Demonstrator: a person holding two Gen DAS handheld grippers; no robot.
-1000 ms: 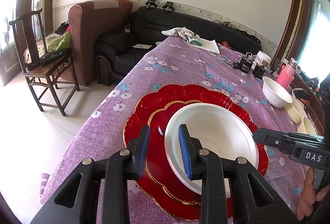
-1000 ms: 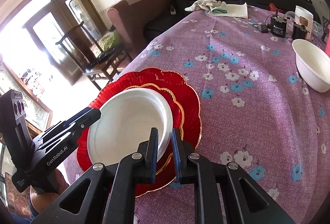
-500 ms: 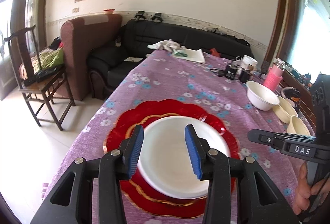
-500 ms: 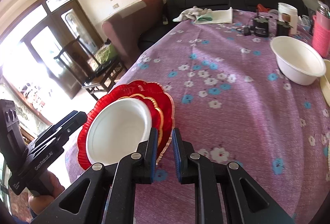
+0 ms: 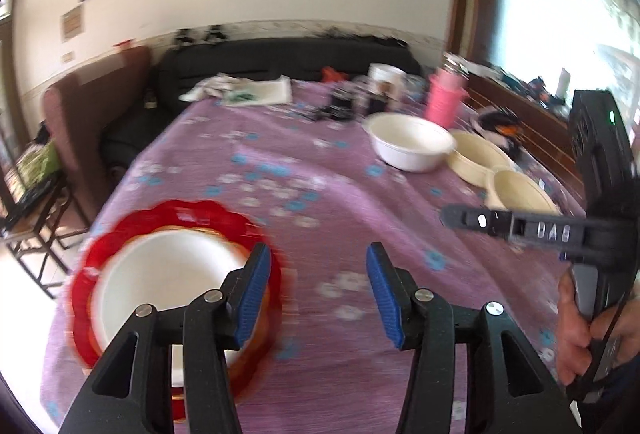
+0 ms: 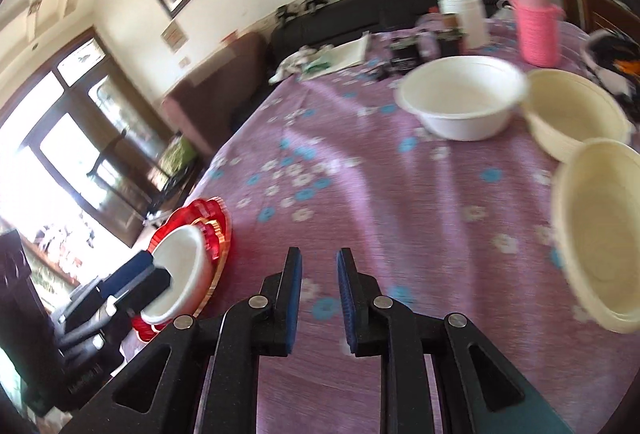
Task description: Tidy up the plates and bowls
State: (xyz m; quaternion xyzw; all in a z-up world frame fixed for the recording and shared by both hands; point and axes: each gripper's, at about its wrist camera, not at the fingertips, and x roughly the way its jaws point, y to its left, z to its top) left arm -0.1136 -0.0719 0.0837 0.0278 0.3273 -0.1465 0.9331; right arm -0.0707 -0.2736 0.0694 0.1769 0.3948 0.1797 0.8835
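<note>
Left hand-held gripper (image 5: 316, 288): jaws spreading, nothing between the blue pads, only purple tablecloth under the gap. Right hand-held gripper (image 6: 318, 300): jaws opening too, still a narrow gap, nothing in it.

White bowl (image 5: 160, 274) sits nested on the red plates (image 5: 86, 288) at the near left edge of the table (image 5: 320, 194); the left gripper's left finger overlaps the bowl's right rim in the left wrist view, and I can't tell whether they touch. In the right wrist view the same stack sits at the lower left, well apart from the right gripper.

Second white bowl (image 6: 460, 96) stands on the far right side of the table. Two cream bowls (image 6: 572, 114) sit just beside it to the right, one nearer than the other. Pink cup (image 6: 536, 28) behind them, far right.

Both frames are motion-blurred. A hand (image 5: 580, 322) grips the right gripper's handle at the right edge of the left wrist view.
</note>
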